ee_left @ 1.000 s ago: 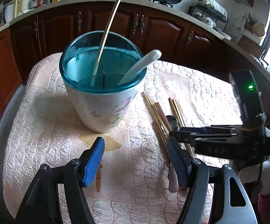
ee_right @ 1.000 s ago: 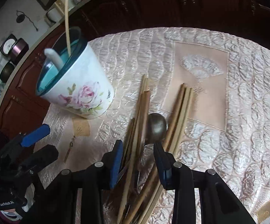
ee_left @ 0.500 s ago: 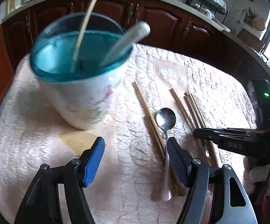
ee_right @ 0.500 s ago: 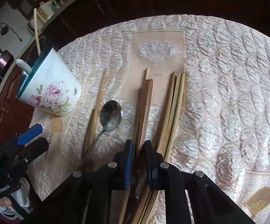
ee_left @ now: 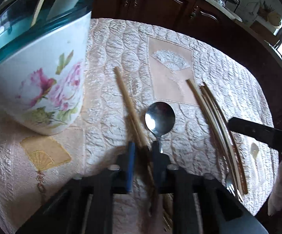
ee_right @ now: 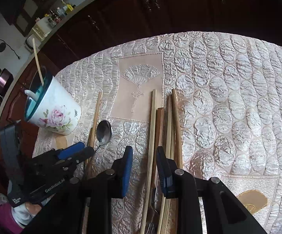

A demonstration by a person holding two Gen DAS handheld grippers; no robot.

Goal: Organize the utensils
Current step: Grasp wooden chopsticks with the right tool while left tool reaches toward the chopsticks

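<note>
1. While the left gripper (ee_left: 143, 146) sits low over the cloth, its fingers are drawn narrow around the pair of wooden chopsticks (ee_left: 130, 107) lying just left of the metal spoon (ee_left: 159, 117); whether the pads already press the wood I cannot tell.
2. Those chopsticks lie flat on the quilted tablecloth (ee_left: 228, 74), near the floral utensil cup (ee_left: 43, 81), which already holds a chopstick (ee_right: 37, 60) and a white spoon (ee_right: 31, 93).
3. To do this pick well, I judge the pads should close squarely on both sticks at once, keeping the right finger clear of the spoon's neck, which it nearly touches.
4. Lift level, then tip the sticks upright before lowering them into the cup's teal rim.
5. Further right, the right gripper (ee_right: 144, 159) hovers with fingers moderately apart, straddling a pale chopstick from the larger bundle of chopsticks (ee_right: 168, 128); a fork (ee_right: 150, 220) lies under it.
6. Dark wooden cabinets (ee_right: 160, 9) ring the table.
</note>
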